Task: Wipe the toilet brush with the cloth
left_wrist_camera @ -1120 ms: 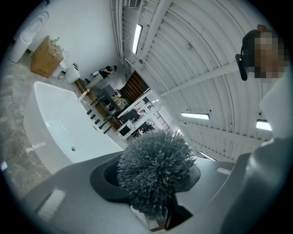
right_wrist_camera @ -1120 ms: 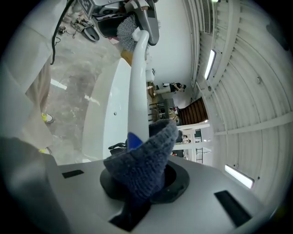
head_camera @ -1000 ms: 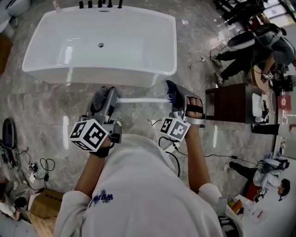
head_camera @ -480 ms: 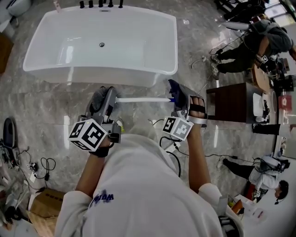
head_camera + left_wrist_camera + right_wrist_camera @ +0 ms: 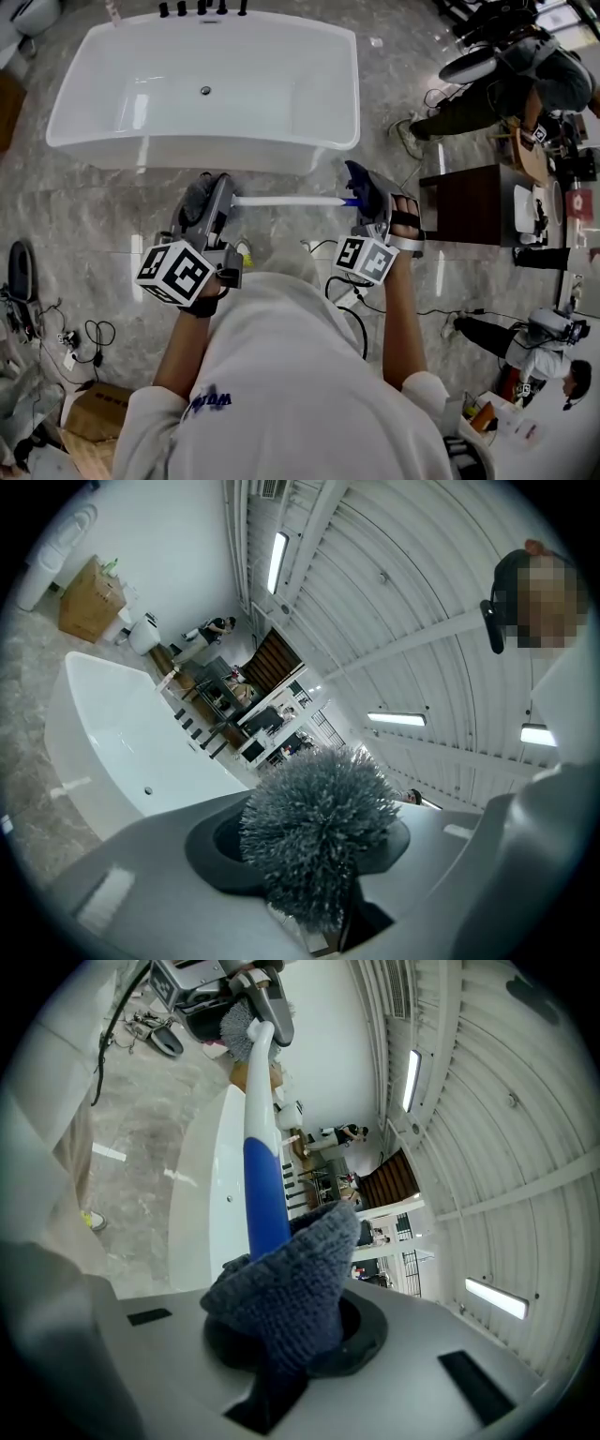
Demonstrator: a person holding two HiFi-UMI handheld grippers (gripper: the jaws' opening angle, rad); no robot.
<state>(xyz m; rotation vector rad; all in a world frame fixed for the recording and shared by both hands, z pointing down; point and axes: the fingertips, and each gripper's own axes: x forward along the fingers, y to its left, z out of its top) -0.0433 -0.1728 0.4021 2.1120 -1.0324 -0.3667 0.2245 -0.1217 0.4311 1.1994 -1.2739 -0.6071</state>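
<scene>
The toilet brush [image 5: 281, 201] lies level between my two grippers, just in front of the bathtub. Its grey bristle head [image 5: 317, 832] sits at my left gripper [image 5: 212, 195], which is shut on the brush close to the head. The white handle runs right to a blue end [image 5: 264, 1194]. My right gripper [image 5: 367, 199] is shut on a dark blue knitted cloth [image 5: 292, 1293]. The cloth [image 5: 360, 180] bunches around the blue end of the handle and hides its tip. In the right gripper view the bristle head [image 5: 240, 1026] shows far along the handle.
A white bathtub [image 5: 337, 94] stands straight ahead on the marble floor. A dark wooden cabinet [image 5: 469, 208] is at the right, with people [image 5: 525, 80] beyond it. Cables [image 5: 349, 298] trail on the floor by my feet. A cardboard box [image 5: 89, 411] is at lower left.
My right gripper and the cloth have shifted slightly right along the handle toward its blue end and rolled a little. The left gripper and brush head stayed put.
</scene>
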